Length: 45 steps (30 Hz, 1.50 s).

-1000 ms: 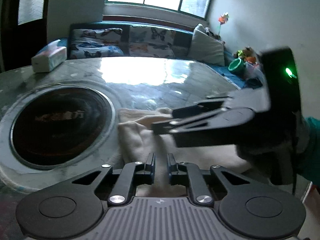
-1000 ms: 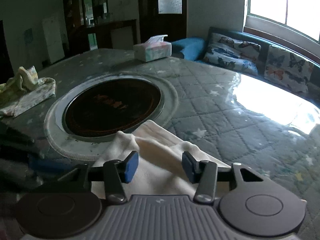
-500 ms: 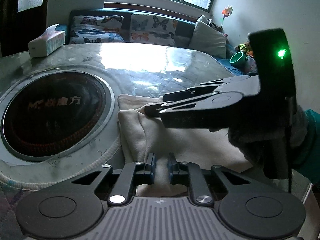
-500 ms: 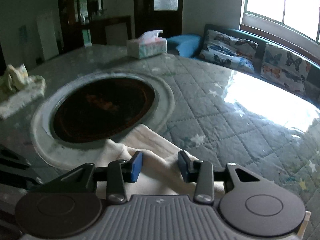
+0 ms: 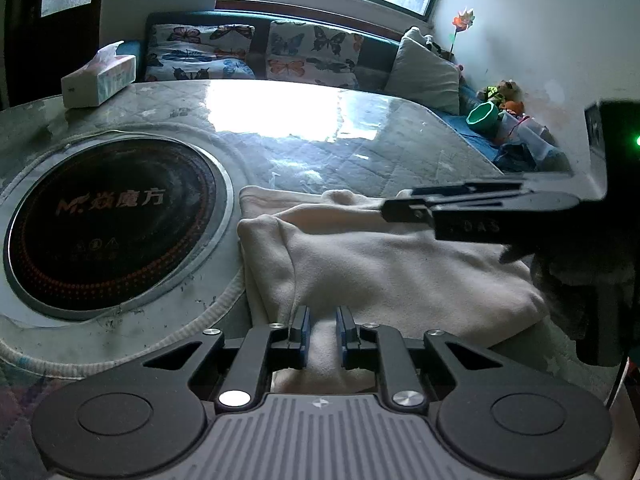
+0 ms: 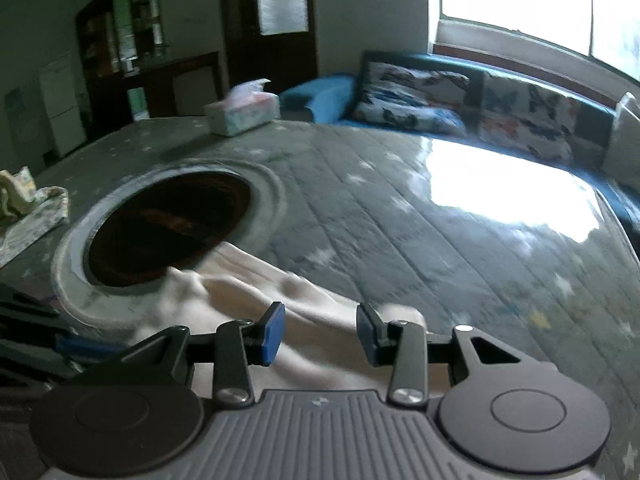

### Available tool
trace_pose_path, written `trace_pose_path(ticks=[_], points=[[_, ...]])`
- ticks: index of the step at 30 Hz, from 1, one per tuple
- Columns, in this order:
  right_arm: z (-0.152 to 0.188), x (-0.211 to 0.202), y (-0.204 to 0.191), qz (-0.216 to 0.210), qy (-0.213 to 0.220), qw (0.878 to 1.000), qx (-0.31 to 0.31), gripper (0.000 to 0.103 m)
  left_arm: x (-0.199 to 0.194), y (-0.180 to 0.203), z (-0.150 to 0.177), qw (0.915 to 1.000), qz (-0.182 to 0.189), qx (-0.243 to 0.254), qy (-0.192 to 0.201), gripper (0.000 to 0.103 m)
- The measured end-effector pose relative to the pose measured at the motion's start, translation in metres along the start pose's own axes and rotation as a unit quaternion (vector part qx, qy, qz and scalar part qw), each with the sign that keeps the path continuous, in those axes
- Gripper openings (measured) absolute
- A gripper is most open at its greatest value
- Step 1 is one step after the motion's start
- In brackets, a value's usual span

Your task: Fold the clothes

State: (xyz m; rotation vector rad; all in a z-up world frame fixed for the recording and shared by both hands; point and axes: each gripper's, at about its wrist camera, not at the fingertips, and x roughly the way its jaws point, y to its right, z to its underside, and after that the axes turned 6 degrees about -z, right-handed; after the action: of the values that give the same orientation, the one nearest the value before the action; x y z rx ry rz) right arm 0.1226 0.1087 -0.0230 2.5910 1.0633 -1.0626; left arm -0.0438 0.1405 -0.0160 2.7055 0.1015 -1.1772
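Beside the round dark cooktop [image 5: 108, 220] set into the quilted tabletop [image 5: 360, 144], the cream fleece garment [image 5: 384, 264] lies partly folded, long axis running rightward from the cooktop rim. Left gripper [image 5: 322, 332] has narrow jaws pinching a ridge of its near edge. Right gripper [image 6: 320, 334] hangs with wide jaws holding nothing, cloth directly below; its view is blurred.

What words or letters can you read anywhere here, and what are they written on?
"MF 焱魔方": reddish print on the round black cooktop set into the table; the first letters are stylised, so that reading is uncertain.
"DAS": faint raised letters on the right gripper; possibly part of a longer word.
Small symbols under the cooktop brand: too small to read.
Print on the tissue box: too blurred.
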Motion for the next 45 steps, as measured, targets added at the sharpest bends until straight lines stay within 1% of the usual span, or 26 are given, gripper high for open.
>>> trace_pose_path(ticks=[3,5,10,13,19,22,24,26,30,39,41,44,45], points=[[0.009,0.003,0.013,0.014,-0.006,1.0,0.019,0.039,0.0,0.0,0.0,1.0,-0.002,0.002,-0.001,0.017],[0.012,0.005,0.021,0.015,-0.002,0.999,0.033,0.039,0.0,0.001,-0.001,1.0,-0.005,0.005,-0.002,0.017],[0.012,-0.011,0.017,0.015,0.018,0.999,0.031,0.04,0.0,0.004,0.0,0.9999,-0.012,0.009,-0.003,0.018],[0.016,-0.03,0.009,0.01,0.029,0.999,0.02,0.043,0.0,0.006,0.0,0.9998,-0.015,0.013,-0.002,0.018],[0.043,-0.055,-0.004,0.004,0.028,1.0,0.01,0.046,0.001,0.007,0.003,0.9996,-0.018,0.023,0.001,0.018],[0.061,-0.057,-0.003,0.013,0.014,1.0,0.018,0.048,0.002,0.007,0.003,0.9996,-0.016,0.024,0.0,0.017],[0.072,-0.057,-0.001,0.017,0.012,1.0,0.02,0.049,0.001,0.008,0.003,0.9995,-0.015,0.026,-0.002,0.017],[0.079,-0.06,-0.003,0.013,0.021,1.0,0.011,0.049,0.0,0.009,0.005,0.9995,-0.014,0.029,-0.004,0.017],[0.083,-0.066,-0.009,0.016,0.013,1.0,0.004,0.049,-0.005,0.01,0.009,0.9995,-0.009,0.03,-0.01,0.017],[0.111,-0.1,-0.022,0.007,0.0,1.0,-0.01,0.049,-0.032,0.023,0.039,0.9982,0.021,0.048,-0.029,0.017],[0.112,-0.109,-0.023,0.007,0.003,1.0,-0.007,0.049,-0.038,0.024,0.04,0.9977,0.029,0.051,-0.034,0.017],[0.112,-0.121,-0.025,0.008,0.009,1.0,-0.002,0.049,-0.047,0.025,0.035,0.9976,0.036,0.055,-0.024,0.017],[0.11,-0.123,-0.022,0.014,0.016,1.0,0.005,0.049,-0.05,0.025,0.032,0.9976,0.038,0.055,-0.019,0.017]])
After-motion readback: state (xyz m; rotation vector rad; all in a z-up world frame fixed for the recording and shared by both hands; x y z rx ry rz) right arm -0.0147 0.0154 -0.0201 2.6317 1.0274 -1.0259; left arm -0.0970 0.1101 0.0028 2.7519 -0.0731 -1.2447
